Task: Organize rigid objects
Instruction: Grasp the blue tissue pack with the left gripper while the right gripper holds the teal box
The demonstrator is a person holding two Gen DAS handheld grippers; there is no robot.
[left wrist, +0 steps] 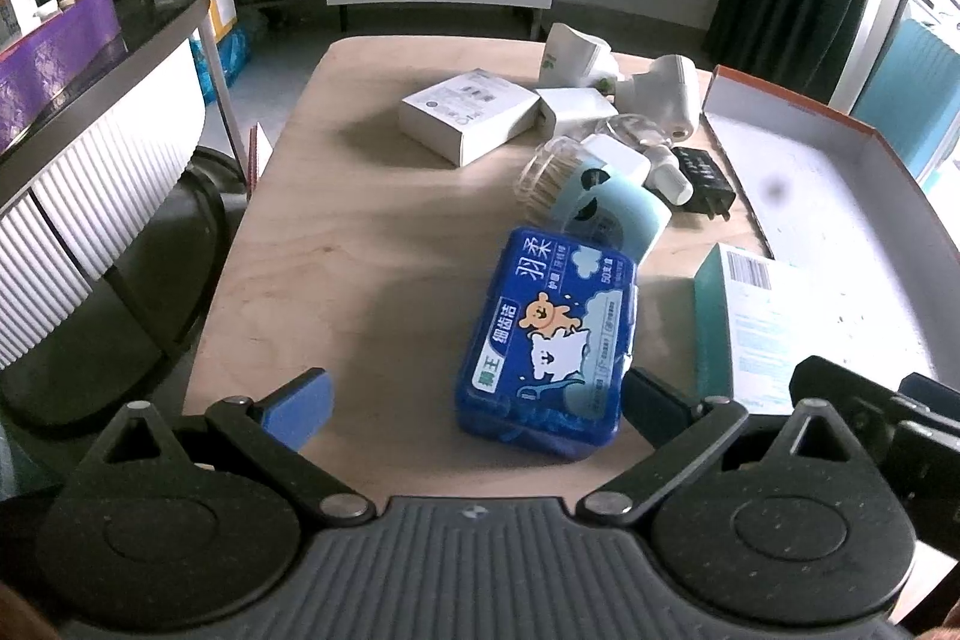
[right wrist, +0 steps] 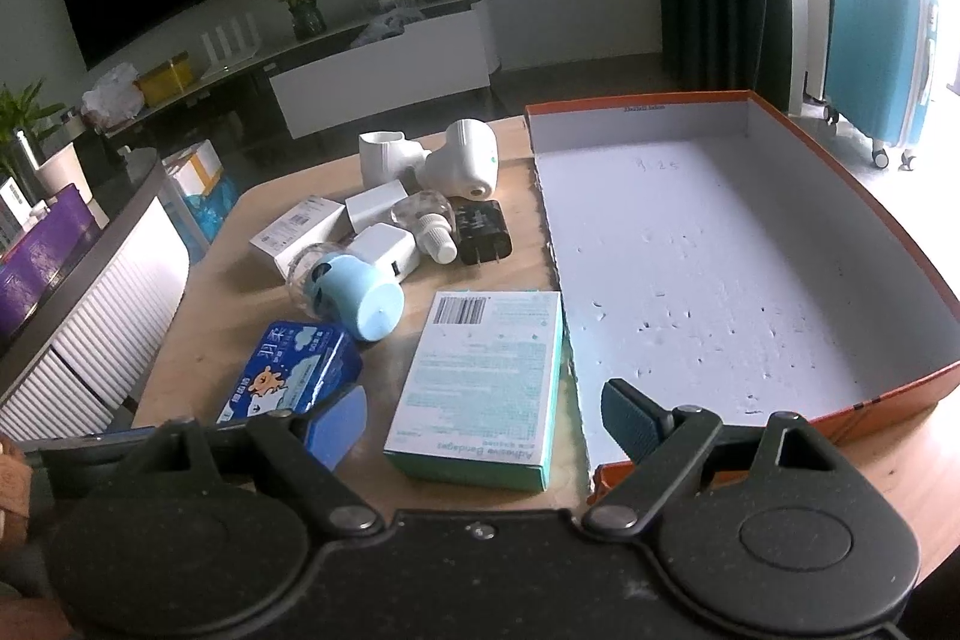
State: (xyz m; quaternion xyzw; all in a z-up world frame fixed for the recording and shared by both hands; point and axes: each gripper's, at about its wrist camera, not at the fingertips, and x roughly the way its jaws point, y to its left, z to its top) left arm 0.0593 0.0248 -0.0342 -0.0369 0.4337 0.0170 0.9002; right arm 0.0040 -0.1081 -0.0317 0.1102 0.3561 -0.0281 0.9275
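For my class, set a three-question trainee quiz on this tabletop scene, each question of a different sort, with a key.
1. True or false: the orange-walled cardboard tray already holds sorted items.
2. Which lies nearest the left gripper? A) black plug adapter B) blue dental floss box C) white cardboard box
3. Fill in: the teal adhesive bandage box lies flat beside the tray's ____ wall, as the right wrist view shows it.

Key: 1 false; 2 B; 3 left
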